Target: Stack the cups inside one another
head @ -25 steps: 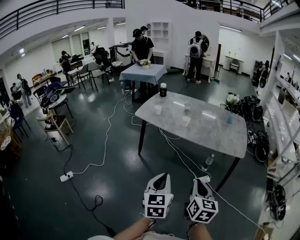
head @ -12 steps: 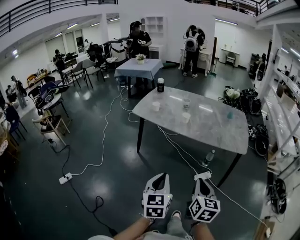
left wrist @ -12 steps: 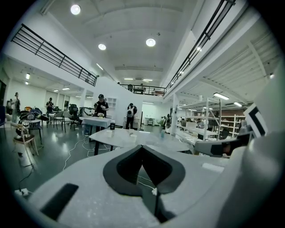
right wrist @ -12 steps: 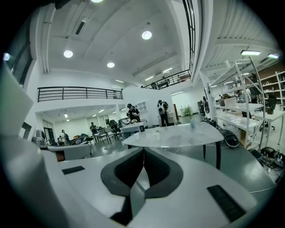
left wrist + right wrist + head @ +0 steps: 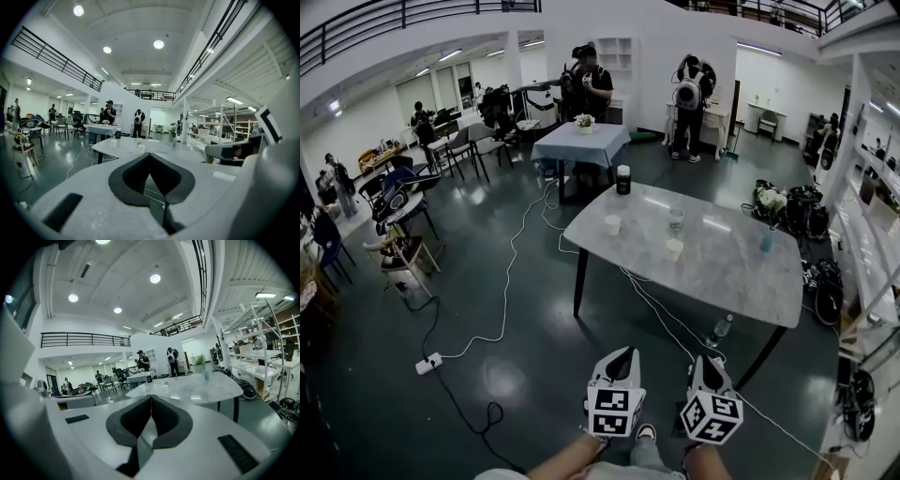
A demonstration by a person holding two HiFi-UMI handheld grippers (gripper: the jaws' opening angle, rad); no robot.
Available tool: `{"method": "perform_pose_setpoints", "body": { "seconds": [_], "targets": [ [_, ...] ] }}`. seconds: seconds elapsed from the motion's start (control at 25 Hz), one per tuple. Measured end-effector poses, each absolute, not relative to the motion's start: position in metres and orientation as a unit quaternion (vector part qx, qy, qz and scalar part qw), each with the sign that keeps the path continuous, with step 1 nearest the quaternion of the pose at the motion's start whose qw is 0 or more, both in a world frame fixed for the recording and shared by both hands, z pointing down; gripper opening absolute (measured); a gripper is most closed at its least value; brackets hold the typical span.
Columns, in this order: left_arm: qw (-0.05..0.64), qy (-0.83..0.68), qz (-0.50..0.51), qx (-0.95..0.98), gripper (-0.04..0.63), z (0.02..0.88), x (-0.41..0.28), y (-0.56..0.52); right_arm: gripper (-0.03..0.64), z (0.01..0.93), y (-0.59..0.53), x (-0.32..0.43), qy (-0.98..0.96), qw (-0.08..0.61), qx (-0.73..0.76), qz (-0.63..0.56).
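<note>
Gripper views show us left tool (image 5: 150,154) and right tool (image 5: 151,397) closed, empty; head view can't. Cables (image 5: 666,319) cross floor before bench (image 5: 731,272) carrying cups (image 5: 612,225).

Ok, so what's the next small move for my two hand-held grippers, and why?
Probably step closer to the marble table first. The nearest cup stands mid-table, well beyond the left hand-held gripper and the right hand-held gripper, which both hang over the floor, jaws together with nothing between them. Opening a jaw can likely wait until a cup is in reach.
</note>
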State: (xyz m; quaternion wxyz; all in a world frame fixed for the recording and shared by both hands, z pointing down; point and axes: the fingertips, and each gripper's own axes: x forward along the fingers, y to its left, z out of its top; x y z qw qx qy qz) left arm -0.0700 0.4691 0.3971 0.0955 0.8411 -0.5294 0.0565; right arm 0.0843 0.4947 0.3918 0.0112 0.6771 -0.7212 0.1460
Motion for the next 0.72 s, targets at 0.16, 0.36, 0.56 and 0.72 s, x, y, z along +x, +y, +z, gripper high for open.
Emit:
{"method": "perform_pose_setpoints", "body": {
  "seconds": [0.16,0.36,0.56,0.72],
  "targets": [
    [0.092,-0.537,0.054,0.837,-0.005,0.393,-0.059,0.442,0.008,0.392,0.464,0.092,-0.729,0.01,0.669,0.147],
    [0.078,-0.549,0.065,0.83,-0.005,0.391,-0.048,0.41,0.008,0.391,0.428,0.099,-0.74,0.014,0.656,0.148],
    [0.087,-0.559,0.068,0.822,-0.005,0.394,-0.03,0.377,0.008,0.393,0.392,0.117,-0.749,0.022,0.645,0.151],
    [0.089,-0.564,0.07,0.818,-0.005,0.393,-0.017,0.349,0.008,0.391,0.361,0.131,-0.752,0.024,0.641,0.154]
  ]
}}
